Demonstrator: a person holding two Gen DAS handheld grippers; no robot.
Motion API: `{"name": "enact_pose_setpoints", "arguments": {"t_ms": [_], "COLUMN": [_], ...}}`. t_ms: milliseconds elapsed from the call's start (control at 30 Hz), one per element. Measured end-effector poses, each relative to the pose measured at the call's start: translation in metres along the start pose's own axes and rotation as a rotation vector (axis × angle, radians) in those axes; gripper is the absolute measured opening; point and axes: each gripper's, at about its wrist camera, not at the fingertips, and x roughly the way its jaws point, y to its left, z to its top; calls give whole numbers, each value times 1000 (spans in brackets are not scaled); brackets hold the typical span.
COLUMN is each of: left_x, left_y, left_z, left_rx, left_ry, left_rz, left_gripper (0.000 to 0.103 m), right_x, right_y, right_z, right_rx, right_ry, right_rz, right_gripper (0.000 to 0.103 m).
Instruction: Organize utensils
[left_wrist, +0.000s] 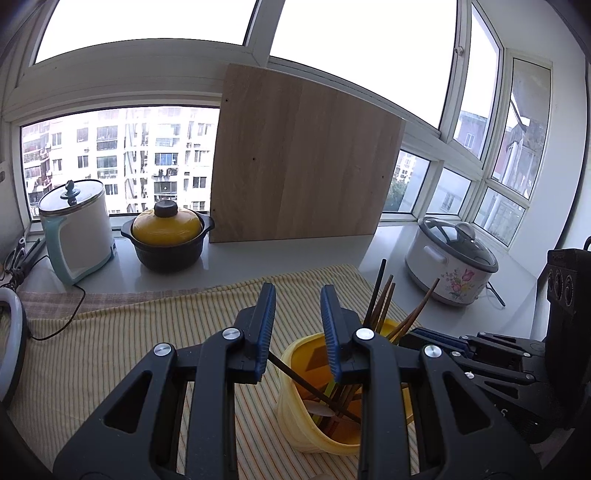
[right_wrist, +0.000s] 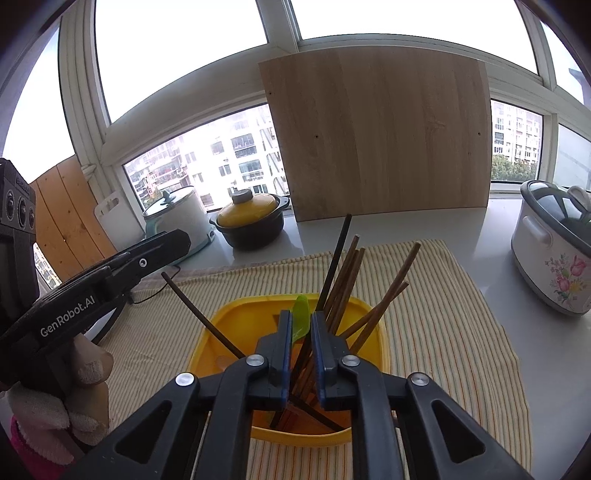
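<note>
step: right gripper (right_wrist: 299, 354) sits over the yellow holder (right_wrist: 229, 325), letting go of a utensil. Judged from the layout, most utensils are already in.
right fingers: narrow gap, not pressing. The green spoon (right_wrist: 301, 321) stands in the gap, with dark sticks below it.
left fingers: left gripper (left_wrist: 297, 332) is moderately apart with nothing between. One dark chopstick (left_wrist: 295, 376) crosses underneath, no contact that I can see.
utensils: brown and black chopsticks (right_wrist: 347, 280) stand fanned in the holder, leaning toward its far right corner. One dark stick leans left over the rim.
holder: on the striped cloth (right_wrist: 443, 314) on the bench (right_wrist: 491, 236), near the front edge.
how to do it well: open a bit more before lifting and pull straight back up along the fingers, so the pads don't drag the spoon or sticks out. Watch the left-leaning stick, it could tip out.
left view only: holder's side wall and a pale round spoon bowl (left_wrist: 319, 409) at the bottom.
right view only: the spoon's green handle between the fingers, and the gloved hand (right_wrist: 74, 387) on the left gripper.
</note>
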Motion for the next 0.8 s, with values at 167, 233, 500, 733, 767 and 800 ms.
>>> {"name": "enact_pose_setpoints", "arguments": {"t_ms": [167, 233, 500, 733, 767, 800], "left_x": [-17, -24, -51, -71, -74, -77], "left_y": [2, 3, 8, 11, 10, 10], "left_z": [-10, -15, -39, -65, -68, -72], "left_rx": [13, 25, 43, 49, 52, 56], "left_ry": [-3, -4, 7, 20, 19, 18], "left_rz": [8, 20, 45, 66, 73, 81], "left_gripper": [24, 24, 24, 34, 37, 39], "right_x": [-12, -17, -33, -41, -42, -43], "right_y": [10, 13, 22, 28, 28, 29], "right_z": [-2, -4, -12, -26, -28, -29], "right_rx": [-10, -13, -22, -18, -17, -16], "right_ry": [-14, -23, -53, -67, -70, -73], "right_rz": [-3, -5, -16, -36, -43, -50], "right_gripper": [18, 19, 28, 33, 34, 39]}}
